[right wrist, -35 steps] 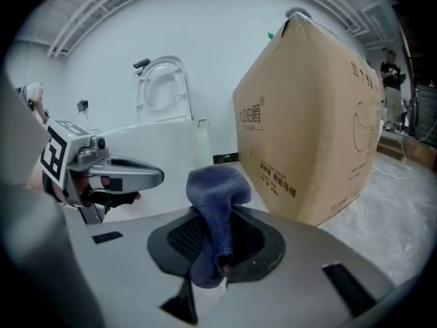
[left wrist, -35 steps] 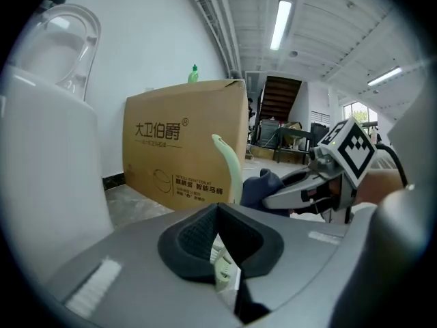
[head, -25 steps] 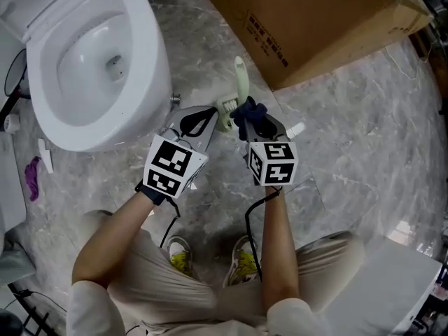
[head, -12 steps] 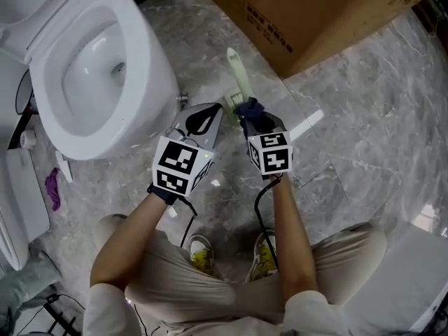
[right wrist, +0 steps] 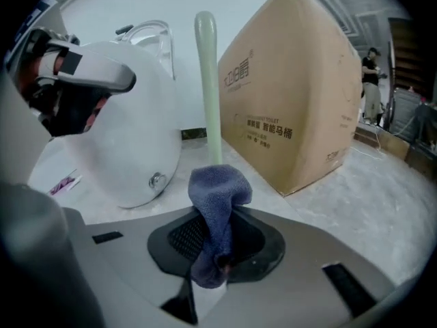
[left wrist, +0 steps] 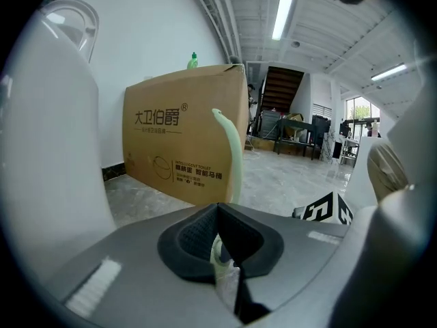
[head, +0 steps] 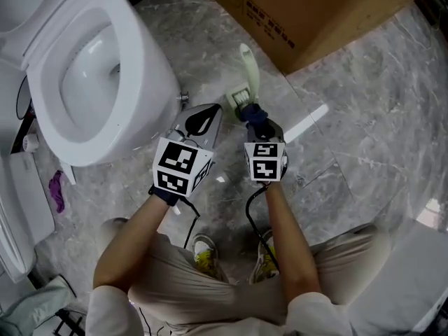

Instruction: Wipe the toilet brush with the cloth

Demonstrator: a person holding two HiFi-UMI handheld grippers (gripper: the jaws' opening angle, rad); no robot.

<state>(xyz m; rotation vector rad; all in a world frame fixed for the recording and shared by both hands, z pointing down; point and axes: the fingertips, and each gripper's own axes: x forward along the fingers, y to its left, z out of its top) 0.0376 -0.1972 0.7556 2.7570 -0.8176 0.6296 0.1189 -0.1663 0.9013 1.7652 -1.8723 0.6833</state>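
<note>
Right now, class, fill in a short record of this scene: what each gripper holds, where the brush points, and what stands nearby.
Left gripper: shut on the toilet brush, at its lower end
Right gripper: shut on the cloth, a blue one
Brush handle: pale green, pointing away from the person
Cloth position: at the base of the handle; contact unclear
Nearby: toilet to the left, cardboard box ahead
Floor: grey marble

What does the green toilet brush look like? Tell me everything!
The toilet brush is pale green, plastic-looking, with a long handle curved at its tip and white bristles at the near end. The left tongs are shut on that end, and the handle points away from the person. The blue cloth in the right tongs seems to touch it above the bristles.
</note>
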